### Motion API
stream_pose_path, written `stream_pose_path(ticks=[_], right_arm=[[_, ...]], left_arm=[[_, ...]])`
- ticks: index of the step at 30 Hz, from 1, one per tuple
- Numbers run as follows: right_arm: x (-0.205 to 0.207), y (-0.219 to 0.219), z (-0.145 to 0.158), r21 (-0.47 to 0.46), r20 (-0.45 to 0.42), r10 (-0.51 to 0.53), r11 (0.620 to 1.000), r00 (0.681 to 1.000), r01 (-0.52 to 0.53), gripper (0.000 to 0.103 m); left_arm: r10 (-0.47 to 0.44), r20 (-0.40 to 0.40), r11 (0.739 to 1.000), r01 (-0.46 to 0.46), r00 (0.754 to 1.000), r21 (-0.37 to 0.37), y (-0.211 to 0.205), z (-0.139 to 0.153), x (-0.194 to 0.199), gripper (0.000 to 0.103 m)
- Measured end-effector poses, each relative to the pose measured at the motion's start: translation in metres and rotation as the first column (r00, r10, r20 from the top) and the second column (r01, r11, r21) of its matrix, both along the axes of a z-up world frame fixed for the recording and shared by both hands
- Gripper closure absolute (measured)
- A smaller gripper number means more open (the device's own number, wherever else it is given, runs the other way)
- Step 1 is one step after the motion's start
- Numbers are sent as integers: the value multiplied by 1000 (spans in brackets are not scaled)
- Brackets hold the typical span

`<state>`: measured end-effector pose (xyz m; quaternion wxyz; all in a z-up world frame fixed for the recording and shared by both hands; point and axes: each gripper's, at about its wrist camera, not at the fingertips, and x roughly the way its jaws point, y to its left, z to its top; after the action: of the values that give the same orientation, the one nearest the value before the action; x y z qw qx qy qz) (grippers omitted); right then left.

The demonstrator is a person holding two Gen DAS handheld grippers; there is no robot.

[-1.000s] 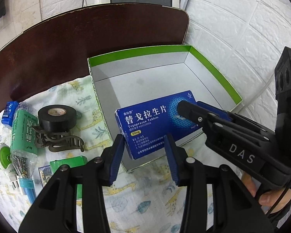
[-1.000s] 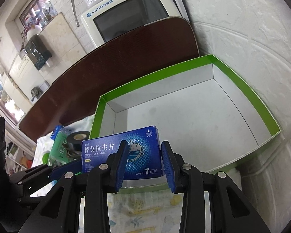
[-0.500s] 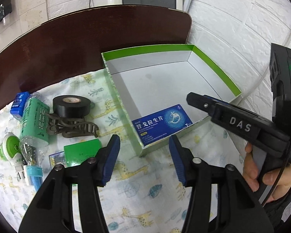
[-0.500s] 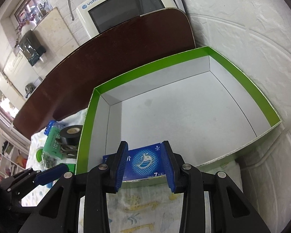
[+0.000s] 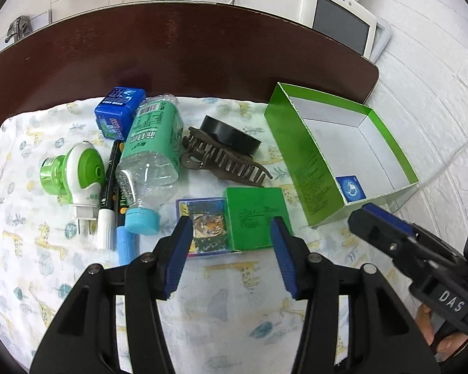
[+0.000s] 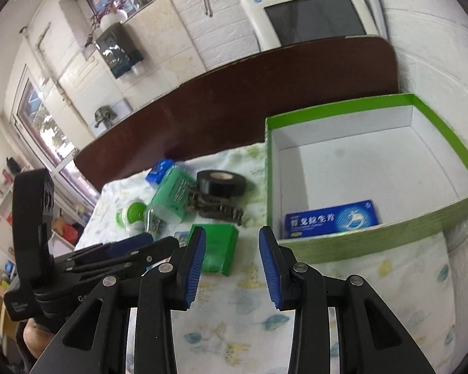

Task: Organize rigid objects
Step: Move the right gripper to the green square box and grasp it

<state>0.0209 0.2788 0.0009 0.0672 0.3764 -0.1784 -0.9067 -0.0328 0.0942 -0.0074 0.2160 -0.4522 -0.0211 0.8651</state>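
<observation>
Nearest, the left tool (image 5: 231, 255) hangs wide open and empty above the giraffe-print cloth (image 5: 221, 305), its pads flanking a small green box (image 5: 254, 215) and a tiger-picture card (image 5: 202, 224). The right tool (image 6: 232, 261) is likewise spread apart, gripping nothing. Beyond lie a brown hair claw (image 5: 224, 163), a black tape roll (image 5: 231, 134) and a green-labelled bottle (image 5: 153, 143) (on its side). The blue medicine box (image 6: 330, 218) rests inside the green tray (image 6: 374, 243), against its near wall, on the dark bench (image 5: 177, 50).
</observation>
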Motion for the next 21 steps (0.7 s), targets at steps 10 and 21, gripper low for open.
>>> stream_pose_path(ticks=[10, 21], right_arm=[[-6, -25, -37, 13, 112, -13, 1000, 994, 12, 66], [-13, -26, -46, -2, 135, -83, 996, 987, 84, 66]], left_arm=[[7, -2, 1000, -7, 1000, 12, -25, -12, 5, 53], [-13, 49, 1000, 12, 999, 26, -16, -24, -4, 53]])
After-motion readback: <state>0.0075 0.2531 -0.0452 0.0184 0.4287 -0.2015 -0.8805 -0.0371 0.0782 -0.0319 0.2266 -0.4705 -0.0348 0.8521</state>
